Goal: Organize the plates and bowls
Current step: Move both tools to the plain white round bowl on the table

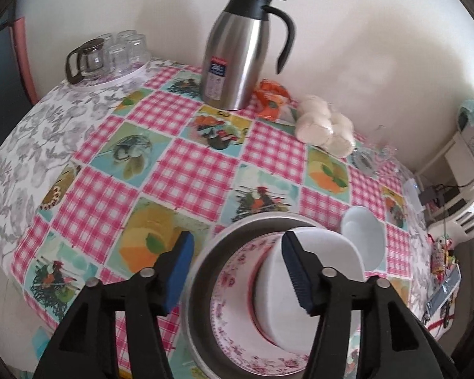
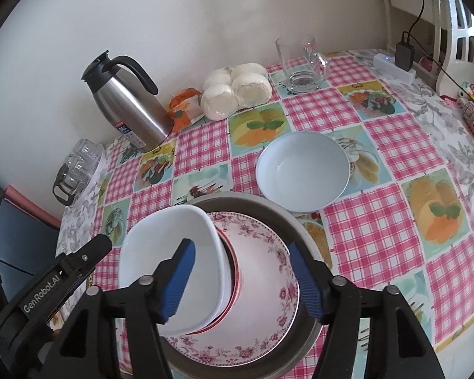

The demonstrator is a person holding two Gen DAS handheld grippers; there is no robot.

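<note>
A grey metal pan [image 2: 303,240] holds a pink floral plate [image 2: 268,268] with a white squarish bowl [image 2: 173,252] on it, tilted toward the left. A round white bowl [image 2: 301,170] stands on the cloth just beyond the pan. My right gripper [image 2: 241,276] is open above the stack, its left pad over the squarish bowl. In the left wrist view the same pan [image 1: 205,268], plate [image 1: 230,284] and squarish bowl [image 1: 275,284] lie under my open left gripper [image 1: 240,271]; the round bowl [image 1: 361,237] is to the right. The left gripper's finger [image 2: 88,252] reaches the squarish bowl's left rim.
A steel thermos jug [image 2: 128,101] stands by the wall, with an orange packet [image 2: 183,107] and a bag of white buns [image 2: 237,90] beside it. A glass mug [image 2: 301,64] is at the back right, a tray of glasses [image 1: 110,53] at the back left.
</note>
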